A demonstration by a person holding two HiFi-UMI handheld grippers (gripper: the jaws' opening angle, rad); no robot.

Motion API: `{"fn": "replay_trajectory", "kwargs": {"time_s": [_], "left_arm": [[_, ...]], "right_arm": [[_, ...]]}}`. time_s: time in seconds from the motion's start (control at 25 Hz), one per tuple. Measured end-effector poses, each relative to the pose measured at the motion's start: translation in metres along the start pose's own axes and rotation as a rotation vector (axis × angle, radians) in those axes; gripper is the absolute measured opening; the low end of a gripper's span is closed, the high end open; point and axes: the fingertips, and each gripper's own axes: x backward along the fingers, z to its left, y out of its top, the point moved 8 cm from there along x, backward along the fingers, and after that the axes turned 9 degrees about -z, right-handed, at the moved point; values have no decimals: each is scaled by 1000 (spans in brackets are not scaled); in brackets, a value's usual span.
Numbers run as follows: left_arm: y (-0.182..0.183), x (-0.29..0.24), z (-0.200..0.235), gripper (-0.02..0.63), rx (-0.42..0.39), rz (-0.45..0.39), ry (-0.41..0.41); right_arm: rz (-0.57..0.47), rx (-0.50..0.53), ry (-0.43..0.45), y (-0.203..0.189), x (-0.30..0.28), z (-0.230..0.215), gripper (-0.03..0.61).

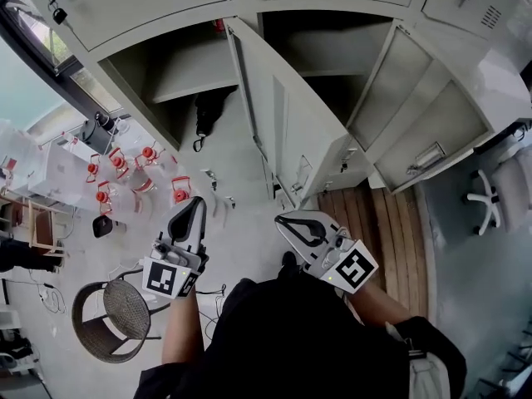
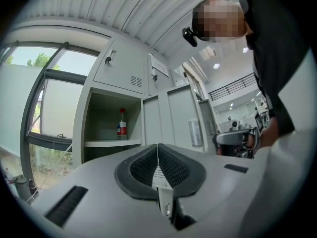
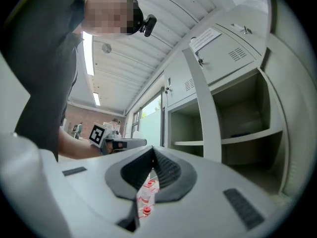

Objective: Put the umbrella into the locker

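The lockers are showing smooth, matt painted metal, and the floor planks are looking like bare wood. My jaws are wearing ribbed black rubbery pads, set in smooth matt grey plastic.

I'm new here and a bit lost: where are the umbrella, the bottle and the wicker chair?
umbrella (image 1: 205, 113), head view, on its black folded body.
bottle (image 2: 122, 128), left gripper view, on its label.
chair (image 1: 126, 308), head view, on its woven seat.

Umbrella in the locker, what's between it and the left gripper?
Head view: mostly bare pale floor between the umbrella and the left gripper, plus a few specks too small to name. The red-capped bottles stand off to the left.
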Motion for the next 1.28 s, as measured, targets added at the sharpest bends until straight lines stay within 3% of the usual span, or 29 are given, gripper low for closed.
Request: {"fn": "replay_trajectory", "kwargs": {"time_s": [0.12,0.32,0.6,0.96,1.28], "left_arm": [[9,23,-10,18,13,-36,-42],[16,62,-31,18,103,-106,-159],[18,148,-48,18,192,-99,-262],[8,244,-70,20,303,-79,-303],[11,265,-95,20,364,-99,-354]], "right_arm": [[-20,26,-43,10,2,12,12],[-8,70,-117,26,8,44,11],[-12,80,-159,34,6,123,11],[57,14,-152,17,15,219,11],[94,-38,-110,11,23,245,11]]}}
